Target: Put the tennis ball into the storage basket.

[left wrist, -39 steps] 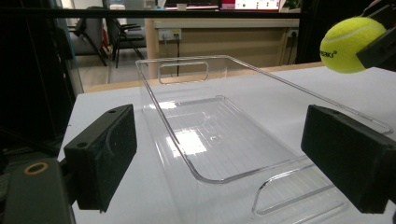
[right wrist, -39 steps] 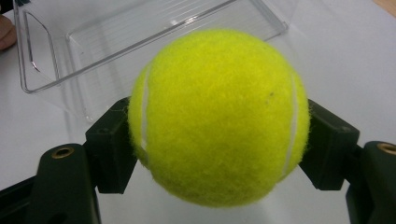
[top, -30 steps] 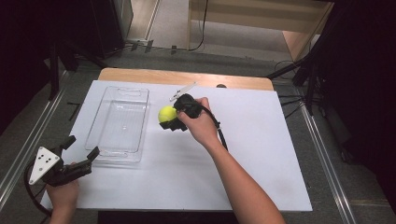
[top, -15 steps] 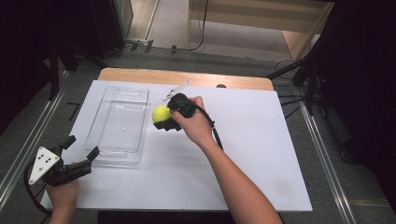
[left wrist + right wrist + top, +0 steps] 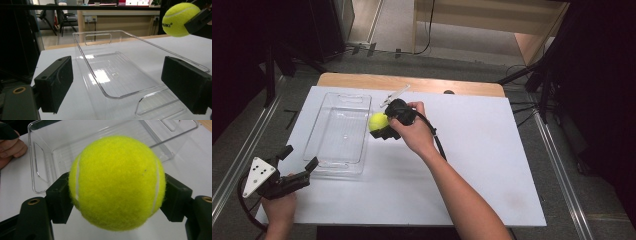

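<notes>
My right gripper squeezes the ball from both sides, so it cannot roll out. The jaws are clamped tight on it. I hold the ball up in the air, right by the long side of the tray. I think it goes in there next, so I keep it high enough to clear the wall.

My left gripper waits near the tray's close end. Its jaws are wide apart and hold nothing. I keep it there so I can steady the tray if it slides. The tray is see-through and has nothing in it, so the ball has lots of room.
</notes>
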